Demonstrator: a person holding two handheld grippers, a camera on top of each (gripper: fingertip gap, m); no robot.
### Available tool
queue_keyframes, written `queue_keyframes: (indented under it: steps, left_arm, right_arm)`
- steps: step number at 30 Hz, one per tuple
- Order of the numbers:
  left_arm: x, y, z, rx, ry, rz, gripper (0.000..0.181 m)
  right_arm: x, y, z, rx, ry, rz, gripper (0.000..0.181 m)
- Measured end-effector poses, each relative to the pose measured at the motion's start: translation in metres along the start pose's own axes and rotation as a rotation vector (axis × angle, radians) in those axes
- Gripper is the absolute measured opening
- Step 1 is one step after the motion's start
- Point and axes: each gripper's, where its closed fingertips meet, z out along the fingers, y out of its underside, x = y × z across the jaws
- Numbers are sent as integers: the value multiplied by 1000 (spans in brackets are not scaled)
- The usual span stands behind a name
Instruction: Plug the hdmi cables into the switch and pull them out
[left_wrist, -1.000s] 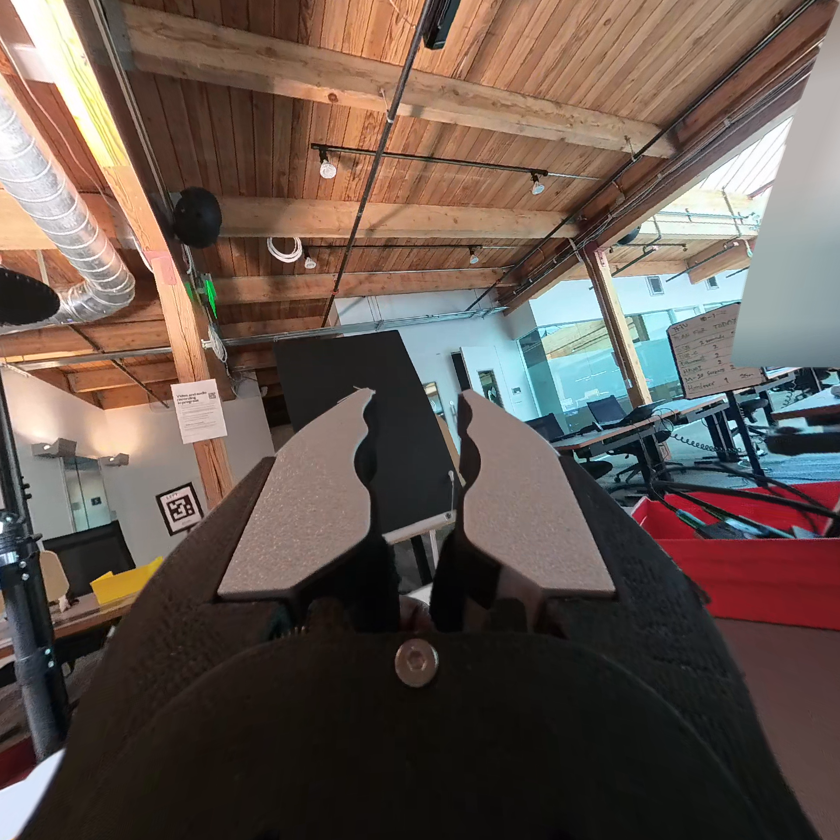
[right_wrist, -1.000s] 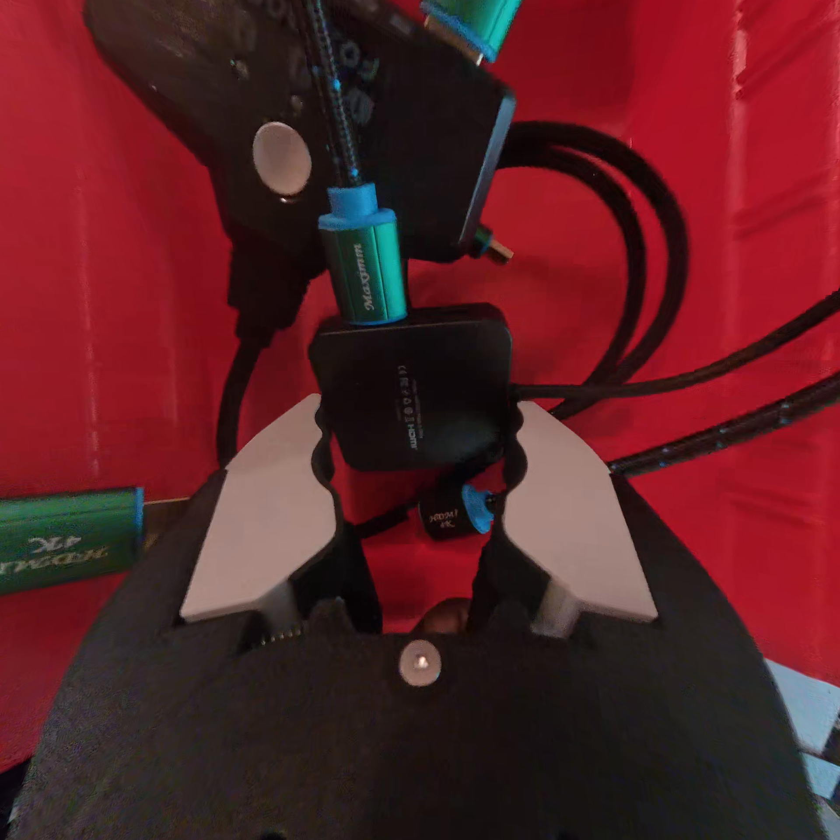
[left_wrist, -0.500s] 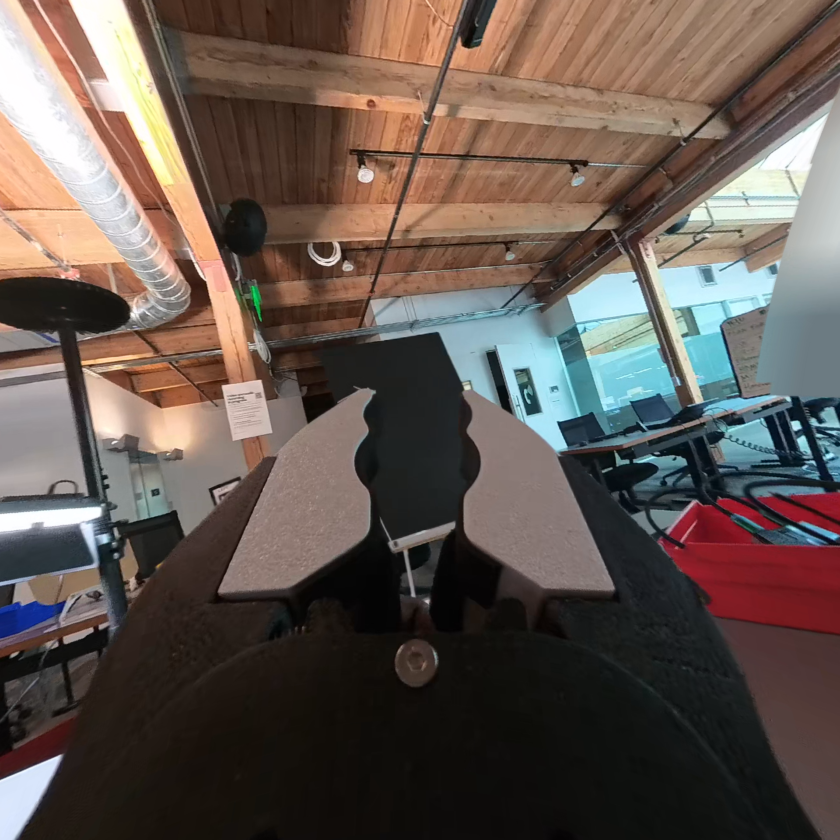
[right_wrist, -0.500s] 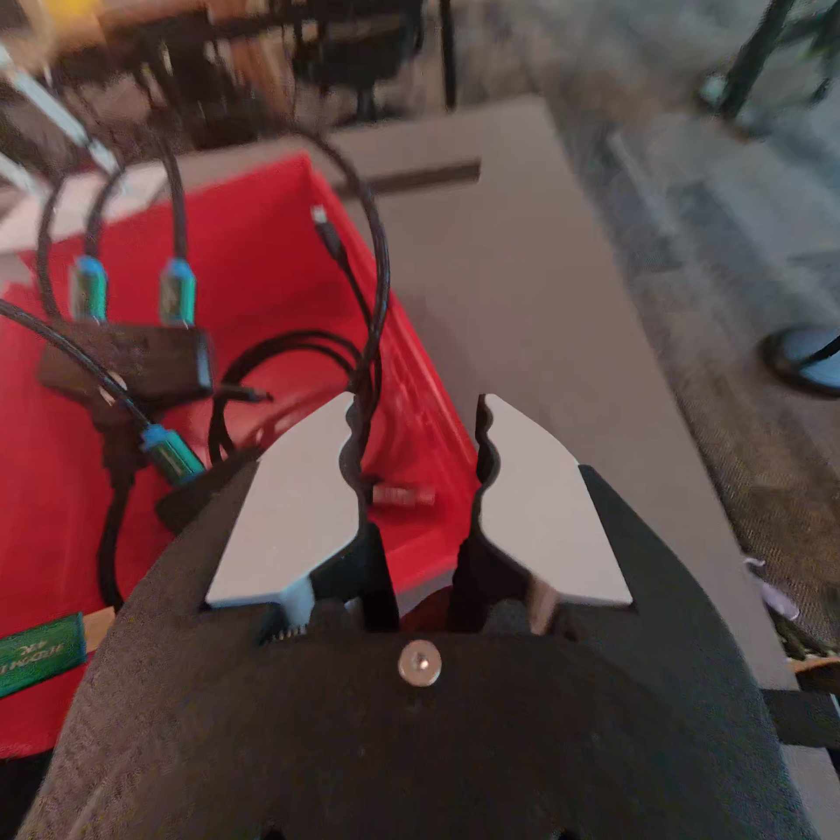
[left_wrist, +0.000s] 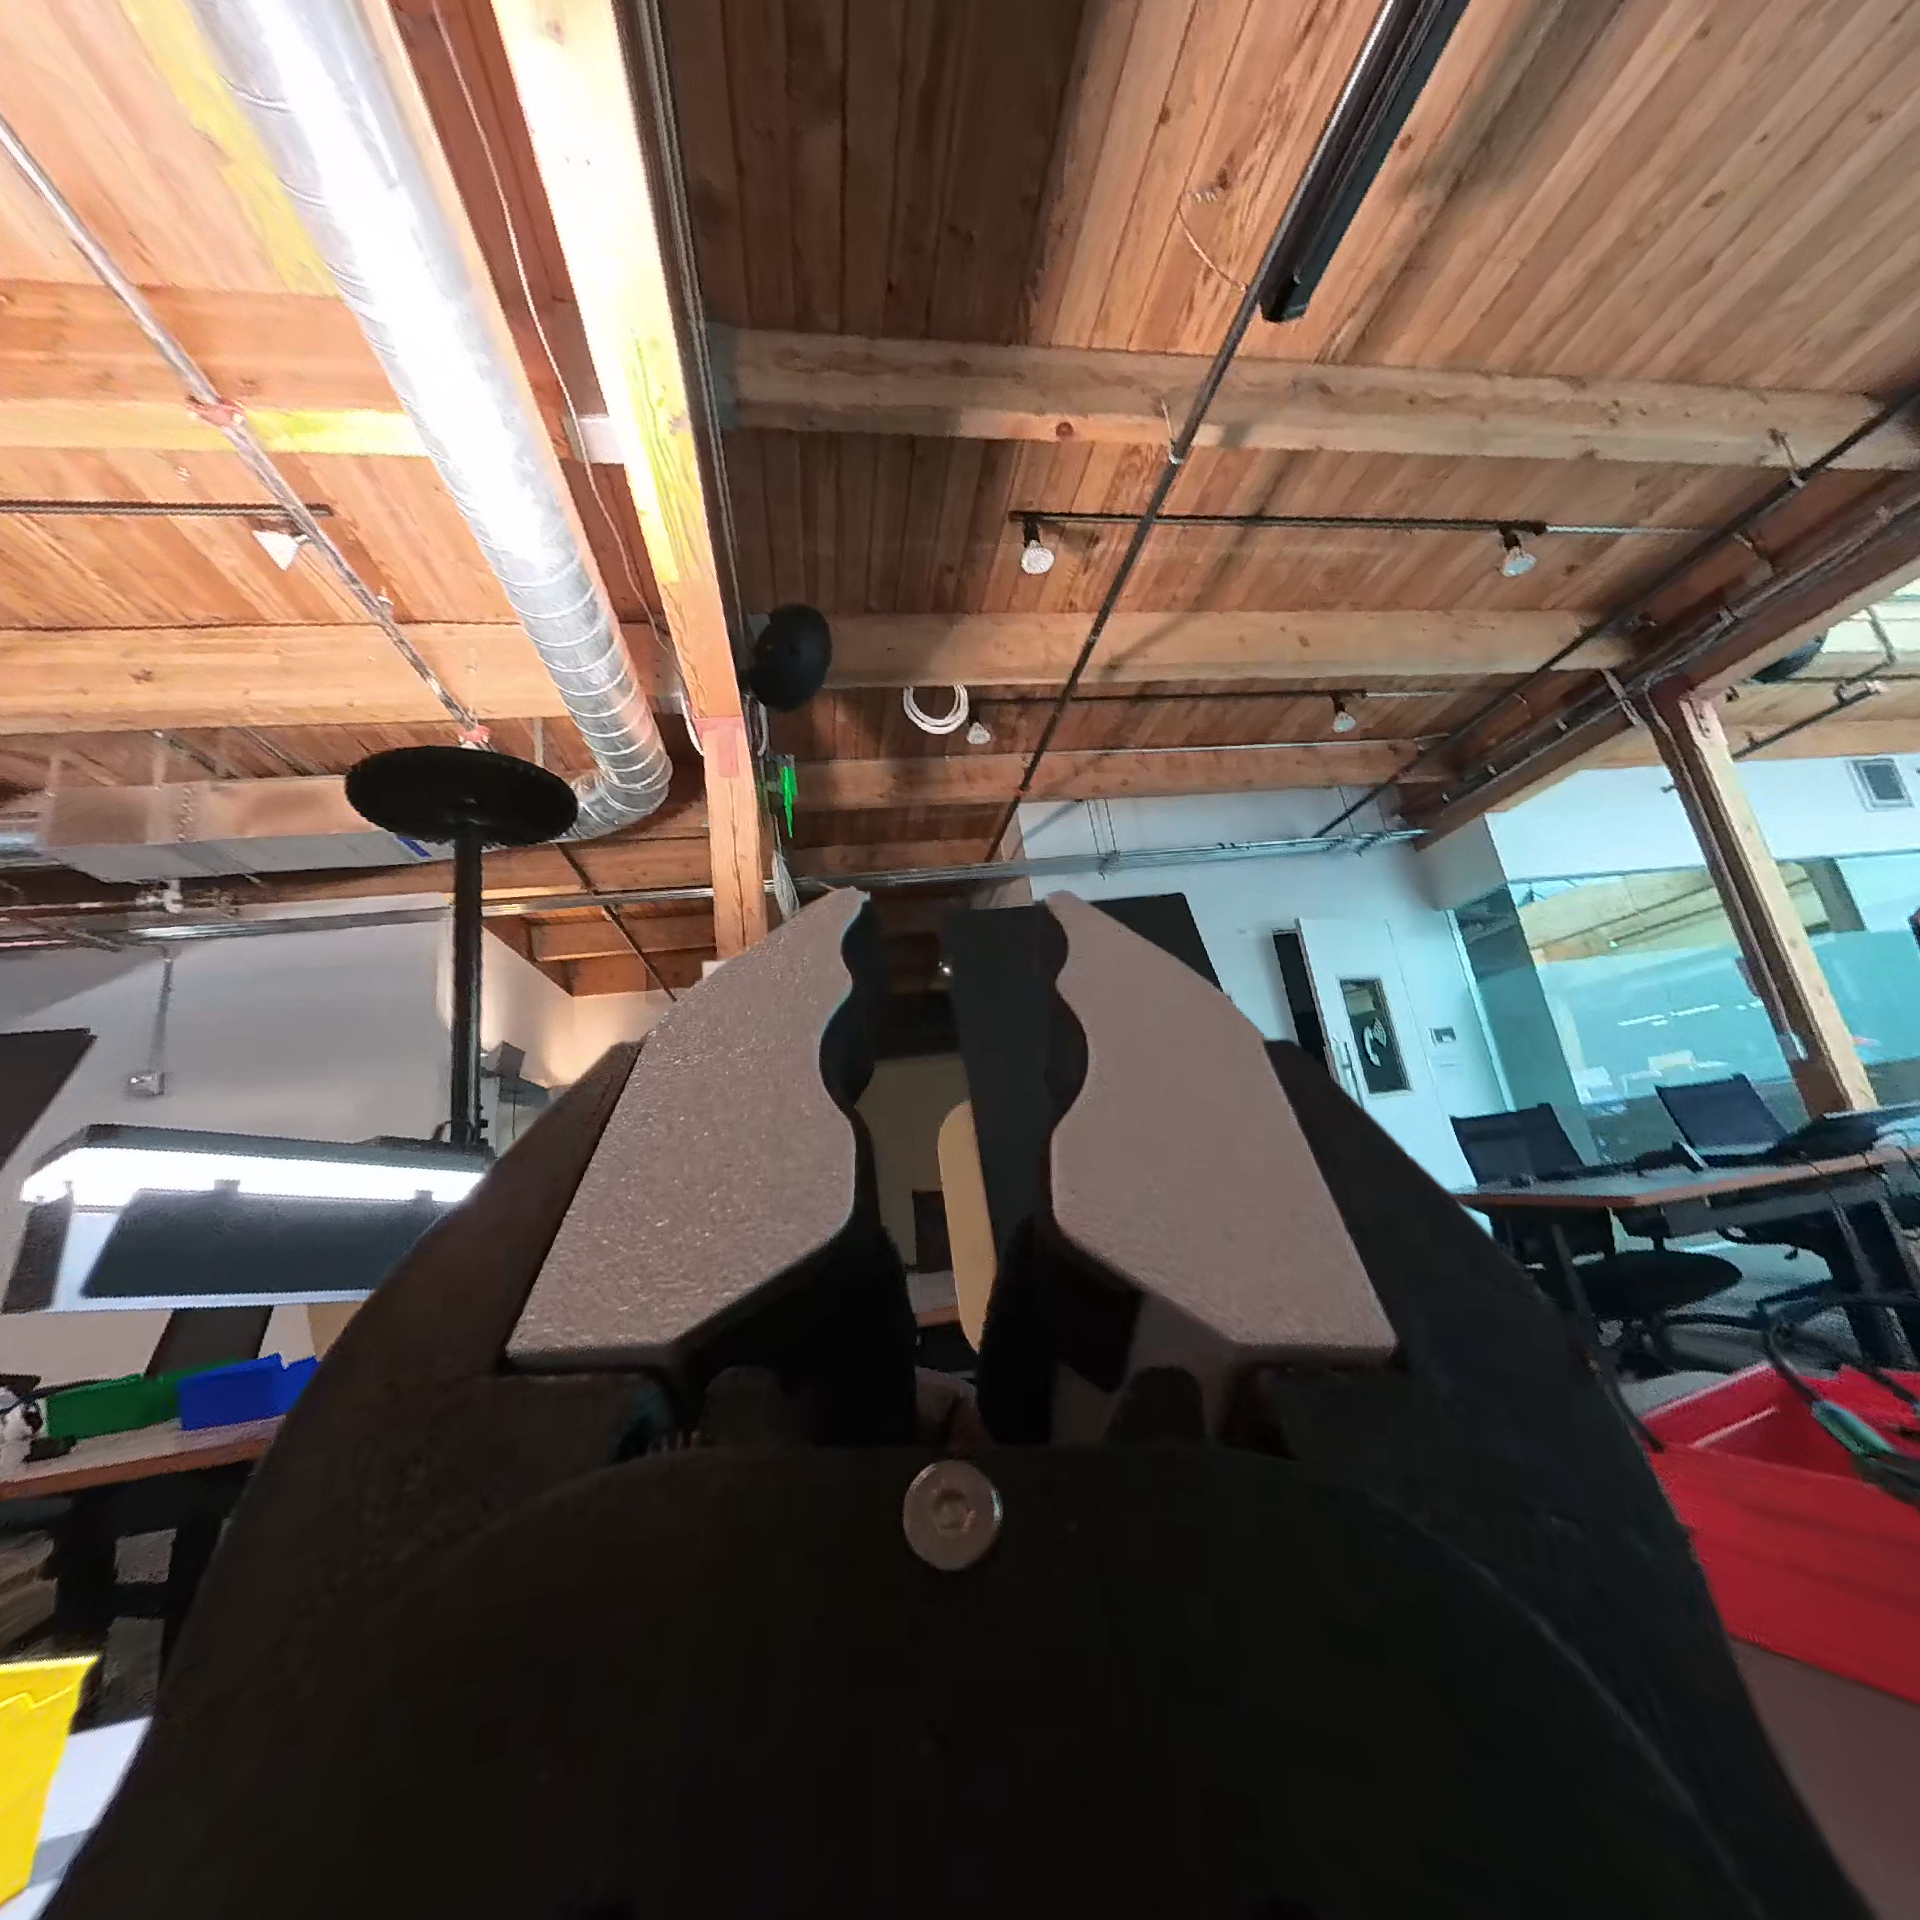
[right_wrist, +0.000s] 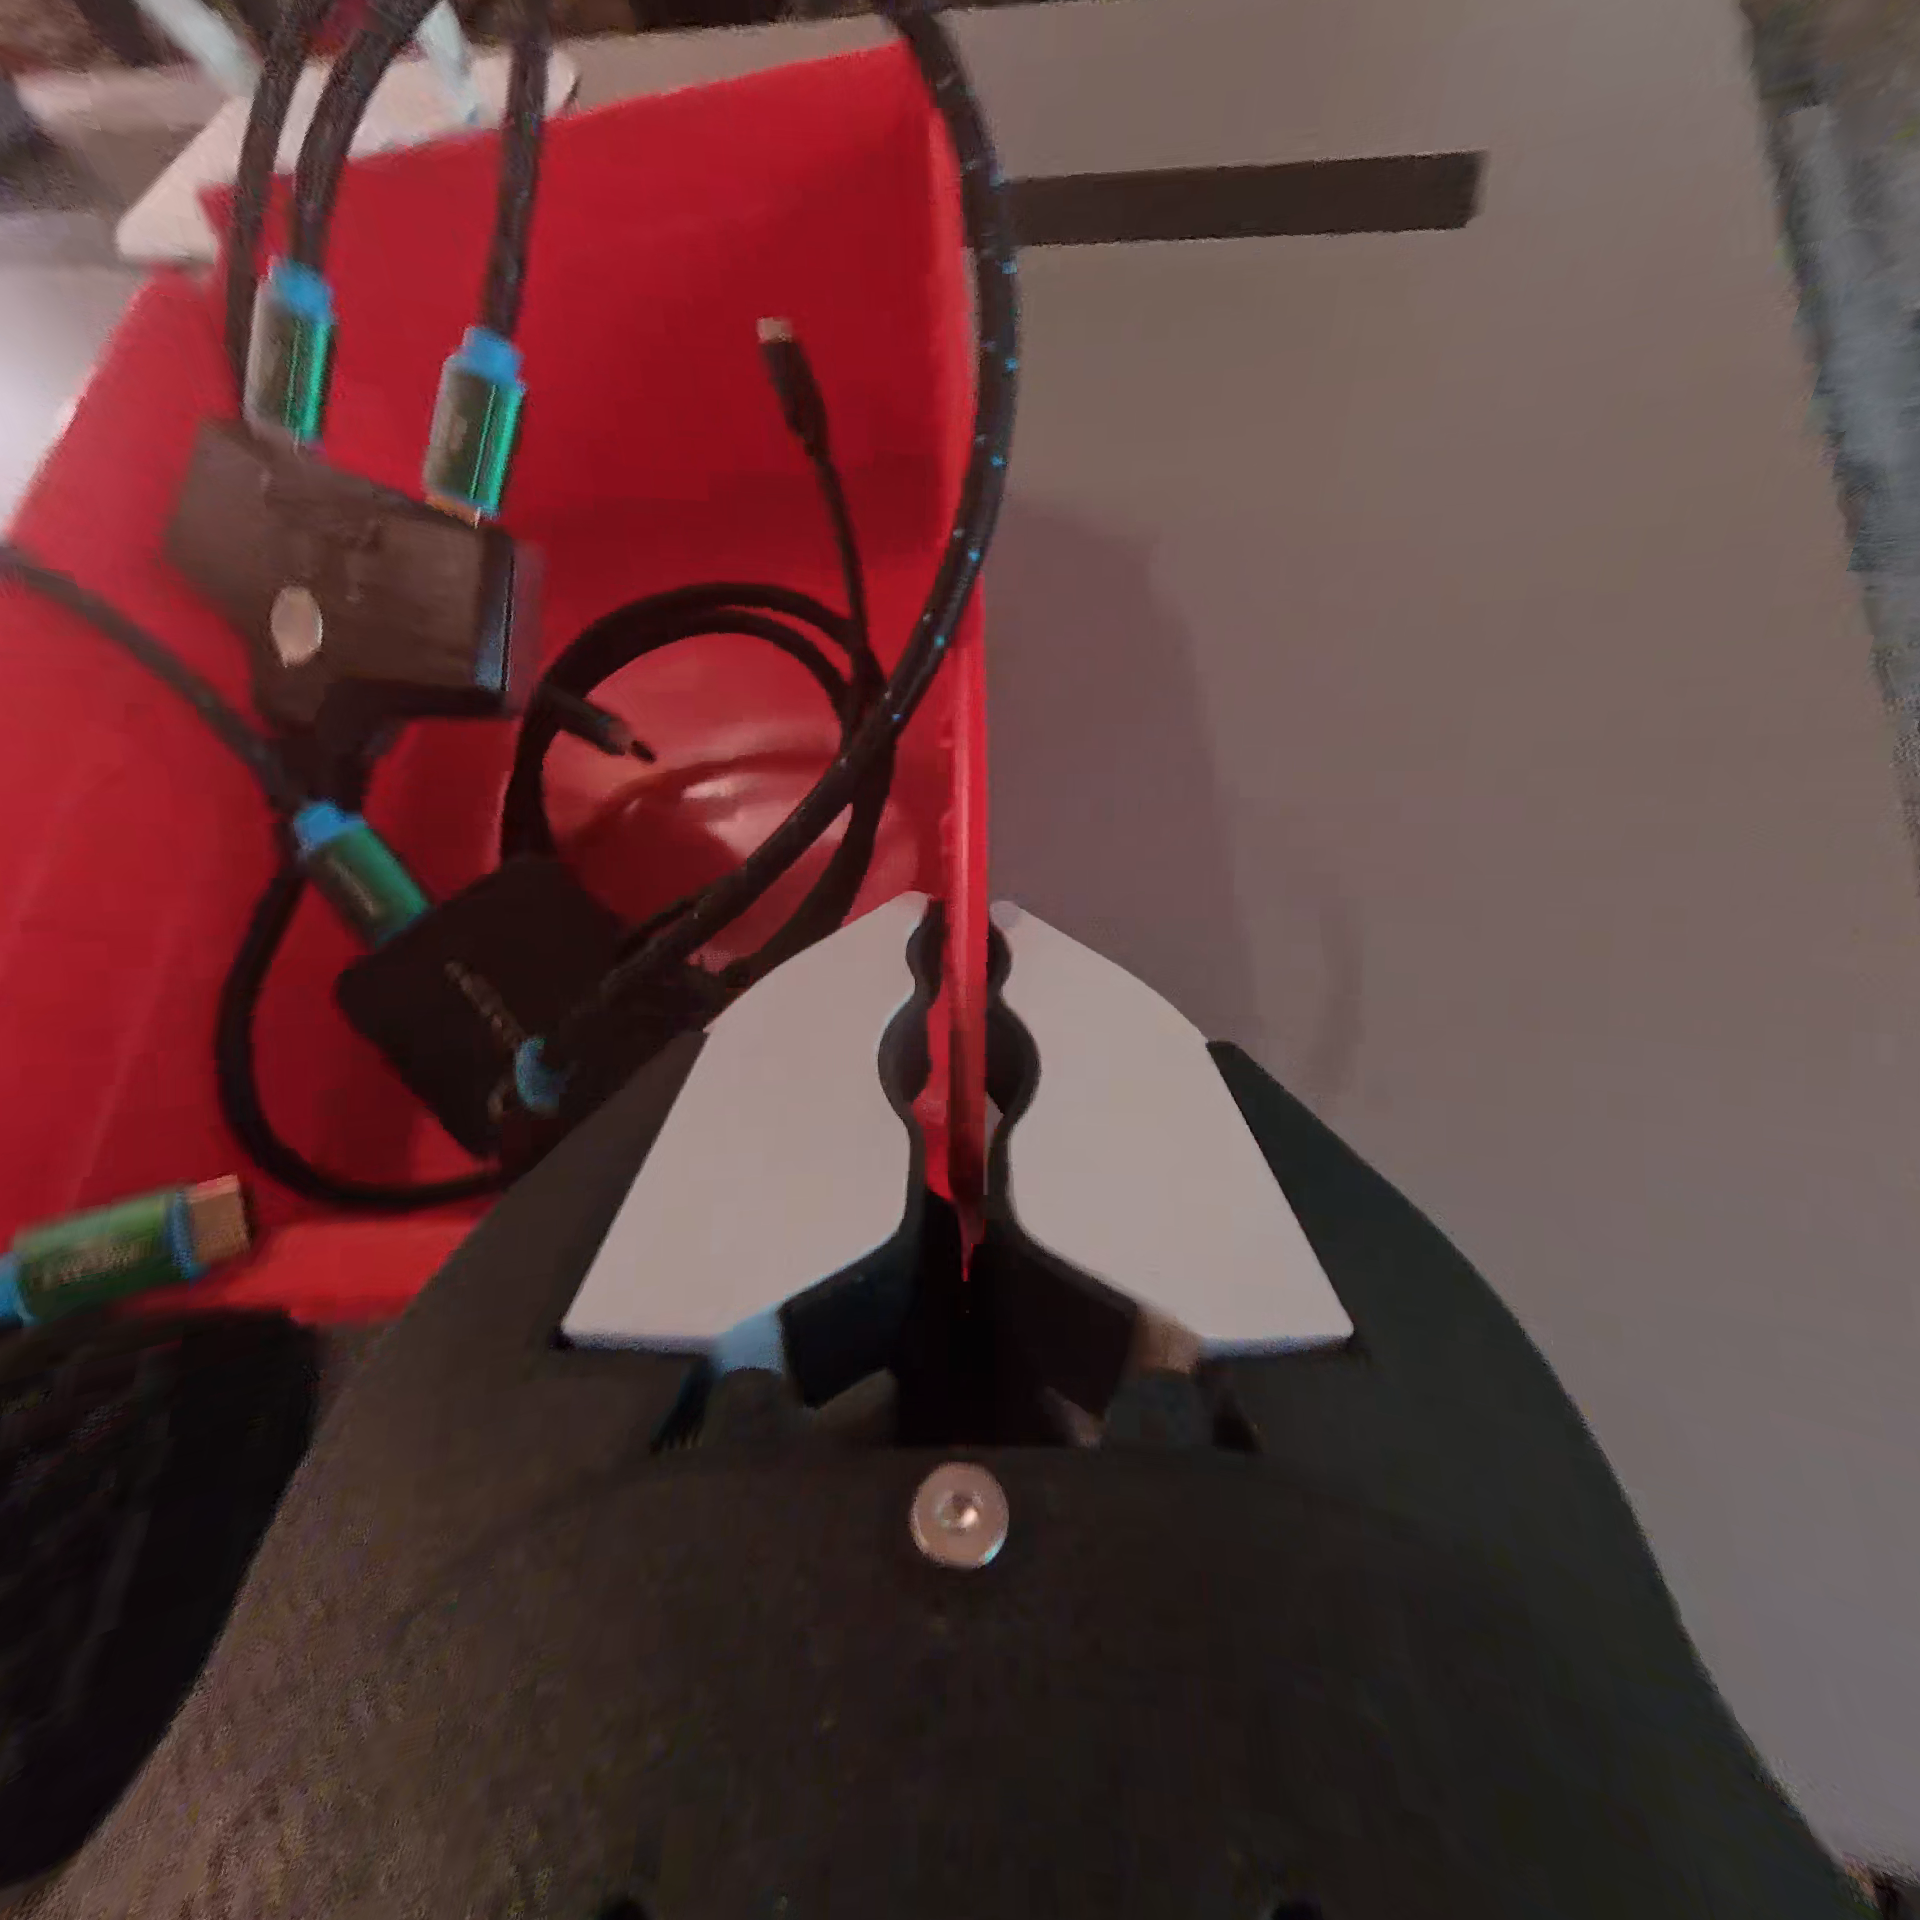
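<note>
In the right wrist view a red bin (right_wrist: 675, 208) holds a black HDMI switch (right_wrist: 353, 582) with two green-and-blue plugs (right_wrist: 473, 436) in its far side. A smaller black box (right_wrist: 468, 997) lies nearer, with one green plug (right_wrist: 358, 883) in it. A loose green plug (right_wrist: 114, 1252) lies at the lower left. My right gripper (right_wrist: 961, 909) is shut on the bin's right wall, which runs between the jaws. My left gripper (left_wrist: 956, 914) points up at the ceiling, slightly open and empty. The bin (left_wrist: 1787, 1538) sits at its lower right.
A braided black cable (right_wrist: 987, 416) arches over the bin's right wall. A thin black cable (right_wrist: 790, 374) lies inside the bin. A grey table (right_wrist: 1455, 727) extends to the right. In the left wrist view there is a light panel (left_wrist: 249, 1184) on a stand, and a yellow bin (left_wrist: 31, 1745).
My right gripper backed away from the small black box, swung to the bin's right wall and closed on it. The left view swung left and tilted further up; its jaws kept their gap.
</note>
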Motion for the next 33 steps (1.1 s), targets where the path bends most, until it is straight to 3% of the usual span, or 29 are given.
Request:
queue_keyframes:
  steps: [6,14,20,27,33]
  left_arm:
    - [-12,-7,-6,12,-35,26,26]
    - [-23,2,-8,-43,-40,8,26]
    - [-19,12,-13,-177,28,37,26]
    - [-12,45,-26,-423,147,95,28]
    - [-1,46,-34,-478,215,120,31]
  right_arm:
    - [-43,-3,15,-83,15,-206,8]
    - [-103,-9,39,-83,-22,-336,10]
    - [-161,-9,52,-73,-89,-402,14]
    - [-246,-12,74,29,-199,-415,19]
    - [-306,-6,82,62,-275,-446,25]
